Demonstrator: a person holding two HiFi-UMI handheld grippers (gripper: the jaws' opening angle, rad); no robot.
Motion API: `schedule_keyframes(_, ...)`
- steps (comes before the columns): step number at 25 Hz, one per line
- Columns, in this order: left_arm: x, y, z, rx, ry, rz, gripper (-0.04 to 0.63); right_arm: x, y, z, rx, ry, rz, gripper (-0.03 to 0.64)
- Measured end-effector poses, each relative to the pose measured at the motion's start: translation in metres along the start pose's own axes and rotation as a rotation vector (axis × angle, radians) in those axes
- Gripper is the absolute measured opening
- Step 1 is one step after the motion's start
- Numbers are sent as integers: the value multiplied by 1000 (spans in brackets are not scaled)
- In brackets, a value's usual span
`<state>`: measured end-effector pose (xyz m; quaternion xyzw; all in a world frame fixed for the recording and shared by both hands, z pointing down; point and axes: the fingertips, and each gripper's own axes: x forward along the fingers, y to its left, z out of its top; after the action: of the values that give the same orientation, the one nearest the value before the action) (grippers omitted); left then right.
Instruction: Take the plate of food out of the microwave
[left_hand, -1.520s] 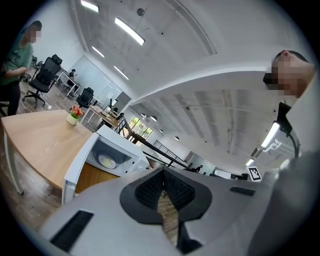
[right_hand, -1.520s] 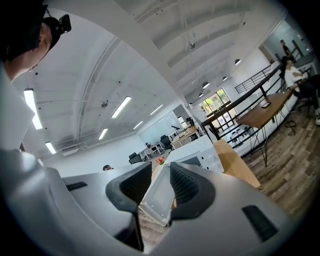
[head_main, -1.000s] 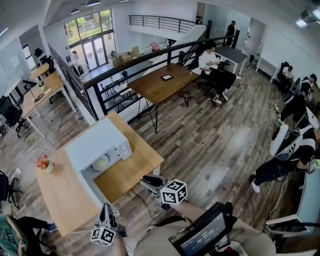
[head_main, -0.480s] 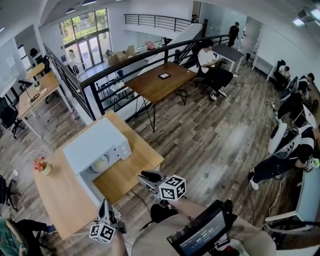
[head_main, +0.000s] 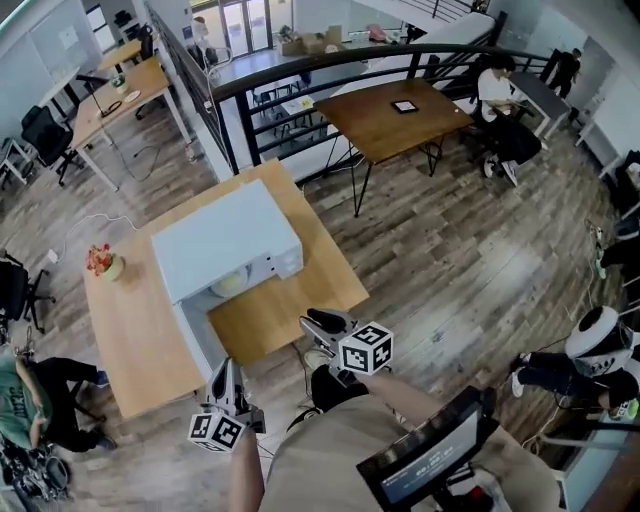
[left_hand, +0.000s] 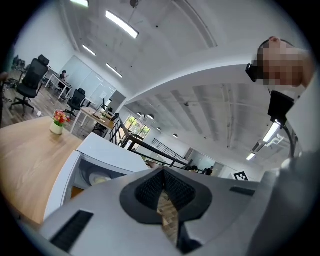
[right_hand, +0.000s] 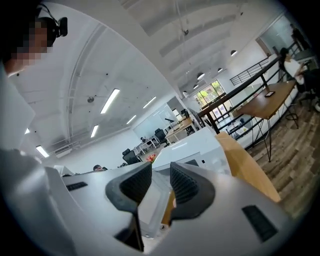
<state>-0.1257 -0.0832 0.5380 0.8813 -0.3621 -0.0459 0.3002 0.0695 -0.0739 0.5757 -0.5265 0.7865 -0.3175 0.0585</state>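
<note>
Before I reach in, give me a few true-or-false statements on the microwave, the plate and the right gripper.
1. The microwave has its door open. True.
2. The plate sits out on the table. False: it is inside the microwave.
3. The right gripper is shut on the plate. False: its jaws stand apart with nothing between them.
4. A flower vase stands on the table. True.

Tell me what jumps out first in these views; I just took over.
The white microwave on the wooden table stands with its door open, and the plate of food sits inside. Both grippers are short of it by the table's near edge: the left gripper has its fingers together, the right gripper has them slightly apart and empty. A small pot of flowers stands at the table's left end.
</note>
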Motion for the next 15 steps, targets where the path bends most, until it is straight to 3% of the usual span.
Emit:
schedule_keyframes(6,29,15,1,-13,6,83,5,58,-26,-2,-6,114,44,100)
schedule_keyframes(15,44,39,14,-50,-61,196,5,127,-41,3,-18,213,138,100)
